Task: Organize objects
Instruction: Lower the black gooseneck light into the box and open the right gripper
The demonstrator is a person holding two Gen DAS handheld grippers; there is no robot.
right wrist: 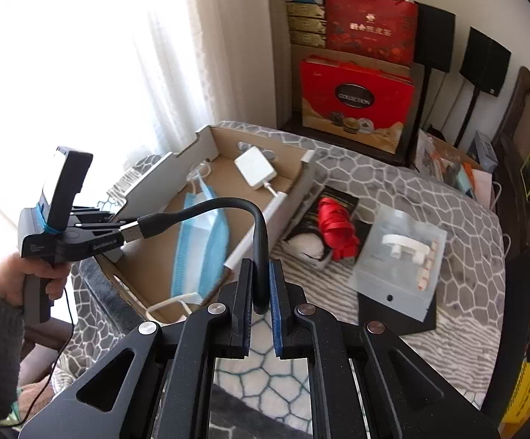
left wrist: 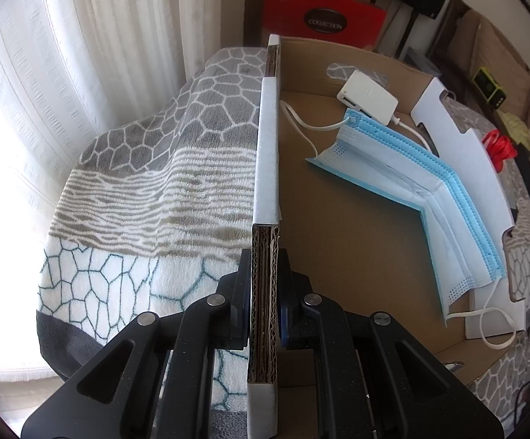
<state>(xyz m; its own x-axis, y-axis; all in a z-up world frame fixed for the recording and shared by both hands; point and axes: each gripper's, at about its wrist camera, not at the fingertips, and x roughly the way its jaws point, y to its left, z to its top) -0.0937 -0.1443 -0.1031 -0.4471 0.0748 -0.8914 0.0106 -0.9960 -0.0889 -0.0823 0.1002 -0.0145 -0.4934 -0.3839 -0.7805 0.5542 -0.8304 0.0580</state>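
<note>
Two tools clamped: left tool (left wrist: 265,292) grips box wall (left wrist: 267,168), right tool (right wrist: 261,292) grips USB cable (right wrist: 228,208).

"COLLECTION" on black oval of red gift box (right wrist: 356,97)

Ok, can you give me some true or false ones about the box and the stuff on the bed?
1. The left gripper is clamped on the brown cardboard box's wall. True.
2. The right gripper holds a red ribbon. False: it pinches a bendy black USB cable; the red ribbon lies on the patterned blanket.
3. The blue pleated face masks lie inside the box. True.
4. The white square charger sits outside the box. False: it is inside, near the far wall.
</note>
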